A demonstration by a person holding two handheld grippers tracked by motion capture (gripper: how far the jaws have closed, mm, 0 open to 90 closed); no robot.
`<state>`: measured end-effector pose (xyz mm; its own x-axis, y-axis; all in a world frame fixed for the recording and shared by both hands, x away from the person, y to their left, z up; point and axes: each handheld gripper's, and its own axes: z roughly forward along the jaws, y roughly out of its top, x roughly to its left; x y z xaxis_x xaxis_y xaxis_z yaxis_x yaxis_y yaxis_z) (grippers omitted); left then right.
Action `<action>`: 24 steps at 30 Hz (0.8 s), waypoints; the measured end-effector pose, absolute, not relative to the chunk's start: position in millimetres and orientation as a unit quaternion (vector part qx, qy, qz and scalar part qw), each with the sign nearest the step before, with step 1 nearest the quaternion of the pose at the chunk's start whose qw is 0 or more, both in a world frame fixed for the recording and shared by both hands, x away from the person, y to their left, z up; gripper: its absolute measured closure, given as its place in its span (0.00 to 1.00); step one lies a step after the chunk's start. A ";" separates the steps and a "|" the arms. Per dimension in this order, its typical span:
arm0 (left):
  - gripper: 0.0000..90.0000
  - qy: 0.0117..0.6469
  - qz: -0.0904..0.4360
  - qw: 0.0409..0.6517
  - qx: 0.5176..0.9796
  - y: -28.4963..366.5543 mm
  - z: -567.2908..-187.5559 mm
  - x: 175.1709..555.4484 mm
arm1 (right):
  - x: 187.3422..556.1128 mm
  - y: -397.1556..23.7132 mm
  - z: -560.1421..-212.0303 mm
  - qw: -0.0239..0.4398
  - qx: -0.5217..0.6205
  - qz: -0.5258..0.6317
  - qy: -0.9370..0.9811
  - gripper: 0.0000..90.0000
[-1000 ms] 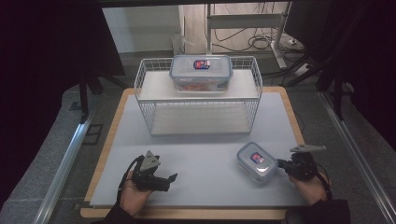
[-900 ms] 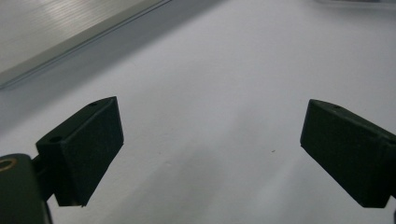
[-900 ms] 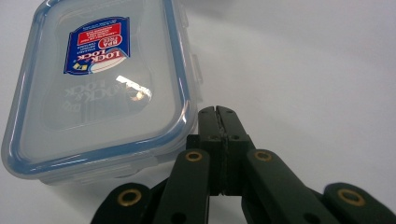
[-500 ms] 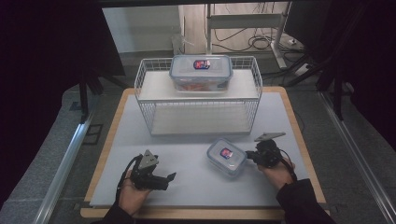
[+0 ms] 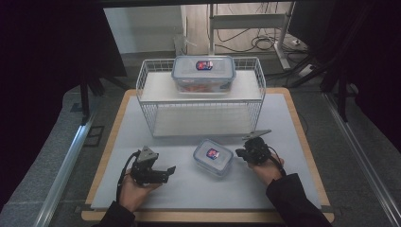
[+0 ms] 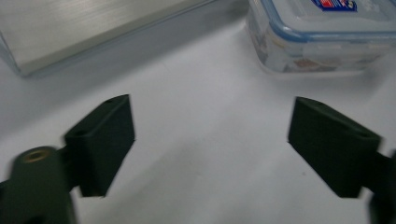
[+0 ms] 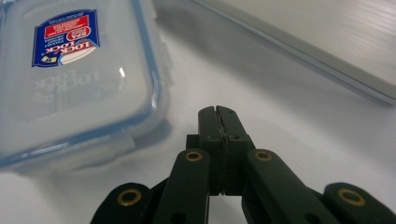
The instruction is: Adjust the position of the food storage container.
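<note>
On my table (image 5: 293,142) the wire rack (image 5: 201,97) sits at the far middle, one big lidded container (image 5: 204,73) on its top shelf already; I judge that one placed. The small container (image 5: 213,157) is not up there yet: it lies on the table near the rack's front, right of centre, lid on, between my two hands. My right tool (image 5: 242,153) is just beside its right edge, jaws pressed together on nothing, so I read this as nudging it sideways, not gripping; the right gripper view has those tips close to the container's rim, contact I can't confirm. My left tool (image 5: 166,171) waits near-left, jaws apart and just closing a bit, nothing between them, container ahead of it and apart. Left to do, I'd guess: grab the small container, lift it onto the rack. Count: one table, one rack, two containers, two tools.
</note>
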<state>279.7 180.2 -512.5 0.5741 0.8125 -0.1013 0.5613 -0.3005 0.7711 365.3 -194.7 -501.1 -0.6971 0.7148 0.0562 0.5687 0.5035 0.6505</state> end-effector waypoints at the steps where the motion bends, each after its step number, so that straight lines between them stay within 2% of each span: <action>1: 0.25 0.431 0.161 0.403 0.791 179.0 -511.5 283.0 | 364.2 -198.0 -499.5 0.110 0.376 0.334 0.857 1.00; 5: 0.60 0.423 0.160 0.405 0.795 169.8 -512.5 300.5 | 352.2 -206.6 -495.0 0.103 0.380 0.349 0.850 1.00; 7: 0.74 0.419 0.157 0.397 0.801 161.9 -515.3 312.5 | 345.3 -205.3 -497.0 0.093 0.374 0.347 0.855 1.00; 9: 0.82 0.417 0.152 0.390 0.807 152.2 -519.4 324.9 | 339.0 -200.6 -499.9 0.079 0.366 0.347 0.860 1.00; 12: 0.86 0.414 0.139 0.385 0.813 138.3 -526.8 341.5 | 330.3 -191.1 -501.7 0.070 0.354 0.344 0.867 1.00; 17: 0.87 0.408 0.102 0.405 0.812 118.6 -538.8 351.2 | 328.7 -184.1 -505.0 0.070 0.351 0.336 0.871 1.00; 20: 0.87 0.393 0.105 0.391 0.826 113.7 -537.8 347.7 | 334.0 -185.1 -506.5 0.066 0.360 0.343 0.865 1.00; 24: 0.90 0.406 0.106 0.386 0.822 113.4 -535.6 342.5 | 338.2 -182.5 -507.3 0.075 0.363 0.341 0.864 1.00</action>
